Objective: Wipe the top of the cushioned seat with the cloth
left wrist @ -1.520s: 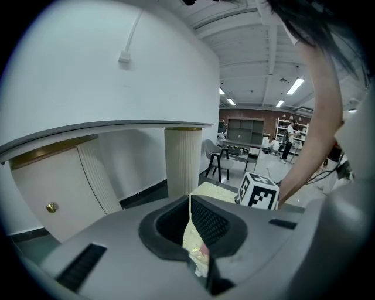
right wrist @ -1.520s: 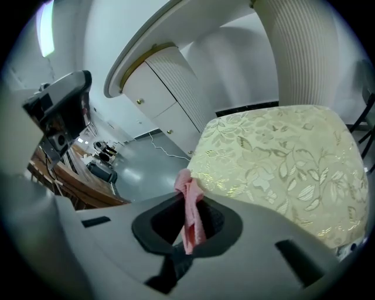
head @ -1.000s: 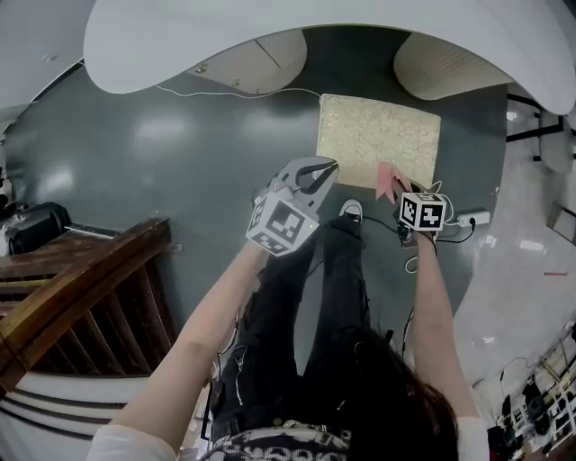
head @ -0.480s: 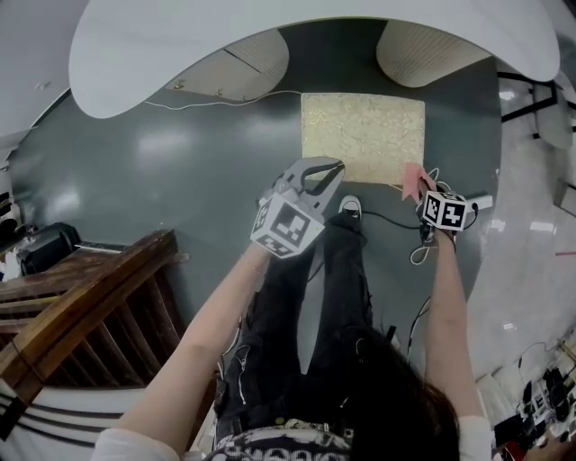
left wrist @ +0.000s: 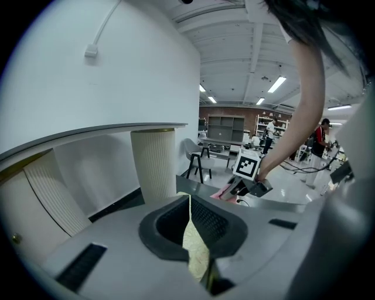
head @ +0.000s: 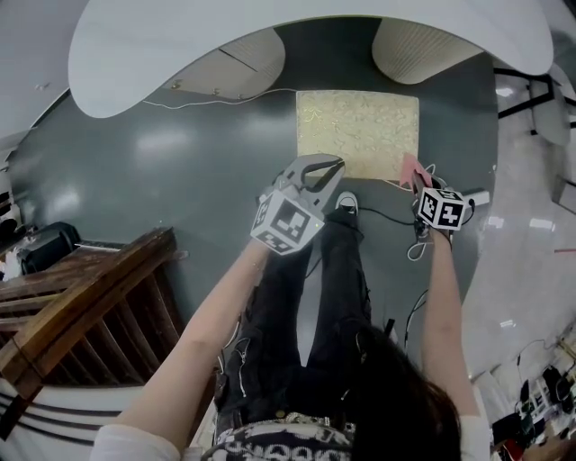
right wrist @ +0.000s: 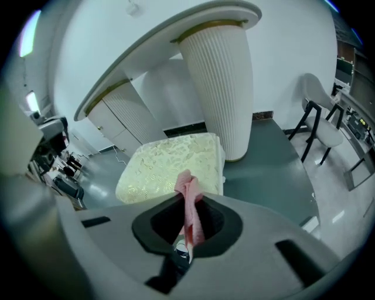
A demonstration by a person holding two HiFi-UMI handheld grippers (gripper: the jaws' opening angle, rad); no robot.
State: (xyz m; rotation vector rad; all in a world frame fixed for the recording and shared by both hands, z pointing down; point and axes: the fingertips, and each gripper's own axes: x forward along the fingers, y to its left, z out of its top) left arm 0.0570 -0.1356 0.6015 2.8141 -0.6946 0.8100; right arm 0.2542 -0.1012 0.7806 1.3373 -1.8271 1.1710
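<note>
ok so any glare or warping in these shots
Head view: soft patches of light glare on the dark floor. Left gripper view: strong fisheye, black corners. Right gripper view: same warp and dark rim; cloth and seat look fairly sharp.

A glossy dark grey-green floor (head: 180, 153) runs beneath a curved white counter (head: 270, 27) on ribbed cream pillars (right wrist: 220, 88), with a wooden railing (head: 81, 306) at the left, a chair (right wrist: 322, 111) nearby and ceiling strip lights (left wrist: 276, 85) beyond.
</note>
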